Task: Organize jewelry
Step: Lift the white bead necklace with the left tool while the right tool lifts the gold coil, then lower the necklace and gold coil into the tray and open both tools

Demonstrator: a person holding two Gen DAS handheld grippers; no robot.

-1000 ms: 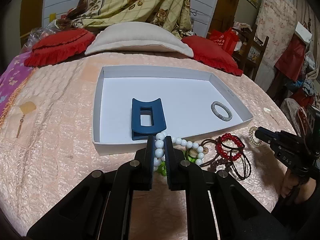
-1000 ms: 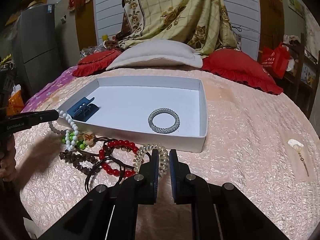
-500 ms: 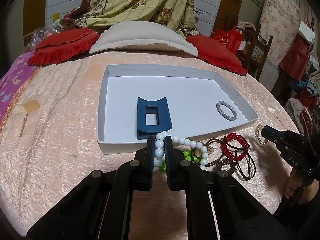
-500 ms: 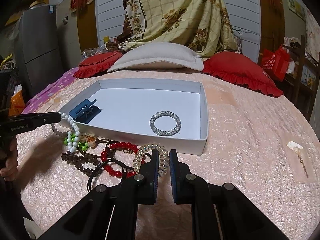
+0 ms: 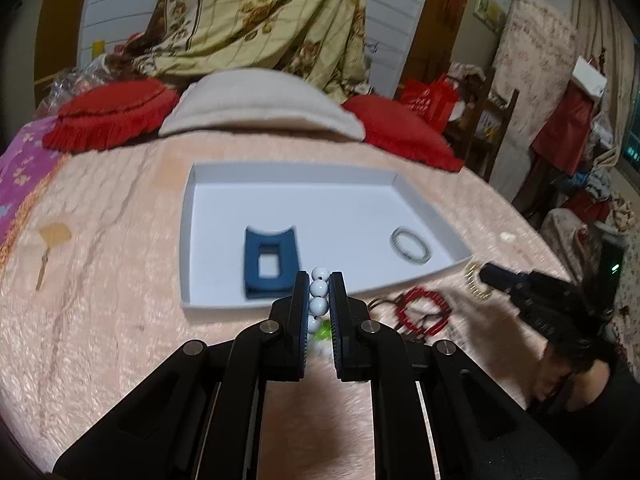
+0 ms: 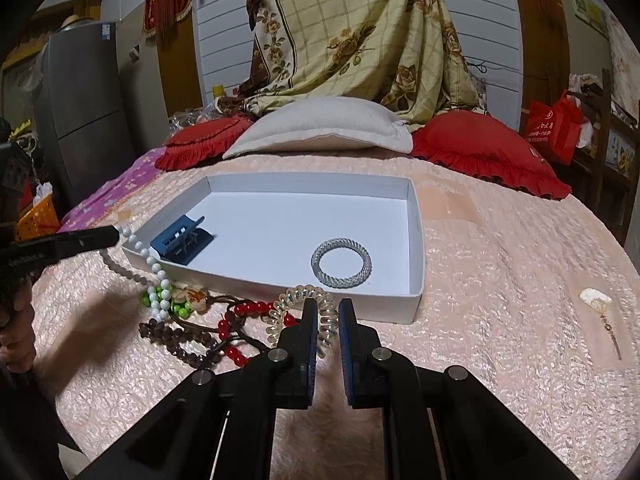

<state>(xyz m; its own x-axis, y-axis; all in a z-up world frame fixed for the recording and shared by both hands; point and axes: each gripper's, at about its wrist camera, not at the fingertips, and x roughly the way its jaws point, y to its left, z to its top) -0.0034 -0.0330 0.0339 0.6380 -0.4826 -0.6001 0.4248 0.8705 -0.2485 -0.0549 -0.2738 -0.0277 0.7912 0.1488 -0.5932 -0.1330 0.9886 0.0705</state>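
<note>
— Starting at the left, what is seen?

— A white bead strand (image 5: 319,288) is clamped between the fingers of the left gripper (image 5: 319,278); it is lifted off the bedspread (image 6: 500,288), its lower end trailing down to the jewelry pile. In the right wrist view the strand (image 6: 154,266) is draped over the near left corner of the white tray (image 6: 416,236).

— And inside the tray?

— A blue hair claw (image 6: 182,239) is lying at the left, a silver bracelet (image 6: 341,267) at the right, well apart.

— What is left outside?

— Green beads (image 6: 176,310), a brown bead bracelet (image 6: 176,340) and a red bead bracelet (image 6: 240,334) are heaped just before the tray's front wall.

— And the right side?

— The right gripper (image 6: 328,308) is held slightly parted, its jaws set around a clear coil hair tie (image 6: 302,314); whether the coil is pinched cannot be told.
</note>
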